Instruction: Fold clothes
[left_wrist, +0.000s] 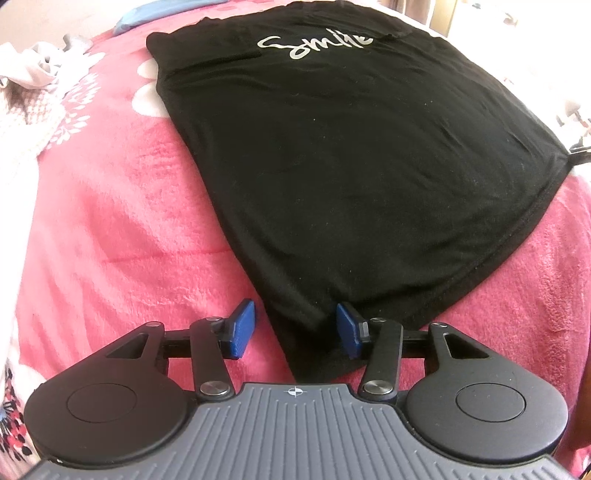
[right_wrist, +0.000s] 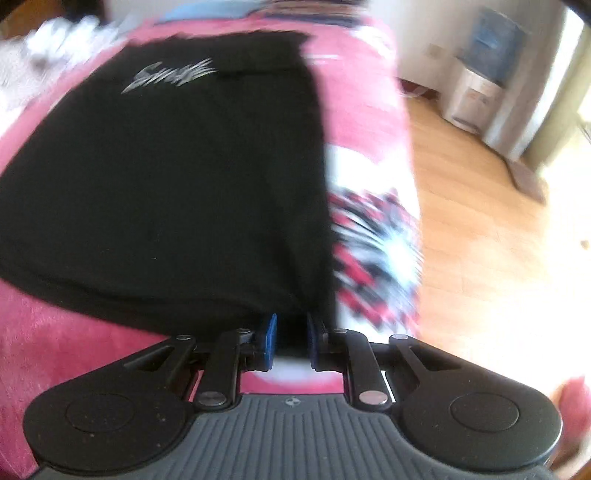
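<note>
A black T-shirt (left_wrist: 351, 166) with silver "Smile" lettering (left_wrist: 314, 46) lies flat on a pink fleece blanket (left_wrist: 129, 221), its sides folded in. My left gripper (left_wrist: 295, 330) is open wide, and the shirt's near left hem corner lies between its blue pads (left_wrist: 242, 328). In the blurred right wrist view, the same shirt (right_wrist: 166, 184) fills the left half. My right gripper (right_wrist: 291, 341) is open to a narrow gap at the shirt's near right corner, with black cloth between its pads (right_wrist: 269, 341).
White clothes (left_wrist: 33, 70) are piled at the bed's far left and a blue item (left_wrist: 147, 14) lies beyond the shirt. On the right, the patterned bed edge (right_wrist: 373, 240) drops to a wooden floor (right_wrist: 480, 221). A water dispenser (right_wrist: 476, 85) stands by the wall.
</note>
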